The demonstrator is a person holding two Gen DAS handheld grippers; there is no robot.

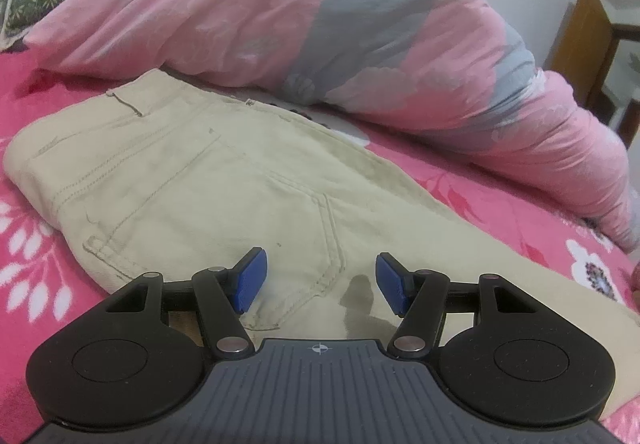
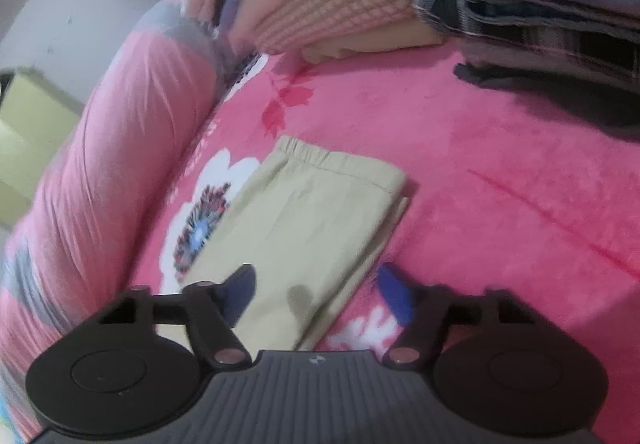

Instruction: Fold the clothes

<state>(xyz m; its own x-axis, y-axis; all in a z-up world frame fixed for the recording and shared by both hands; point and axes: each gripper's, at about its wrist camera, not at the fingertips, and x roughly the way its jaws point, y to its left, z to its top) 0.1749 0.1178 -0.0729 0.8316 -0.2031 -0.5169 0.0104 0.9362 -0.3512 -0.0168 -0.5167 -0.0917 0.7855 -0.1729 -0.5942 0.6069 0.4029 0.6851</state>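
Both tools, left [image 1: 318, 282] and right [image 2: 316, 294], spread over beige trousers [image 1: 192, 180], rolled quilt [image 1: 320, 28] beside.

Right view is motion-blurred; the folded clothes stack [image 2: 340, 4] runs off the top edge.

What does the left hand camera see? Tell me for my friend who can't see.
Beige cotton trousers lie flat on a pink flowered bedsheet, pockets up. The open left gripper hovers over them, and a rolled pink and grey quilt lies behind.

No readable text or labels anywhere (right wrist view blurred).
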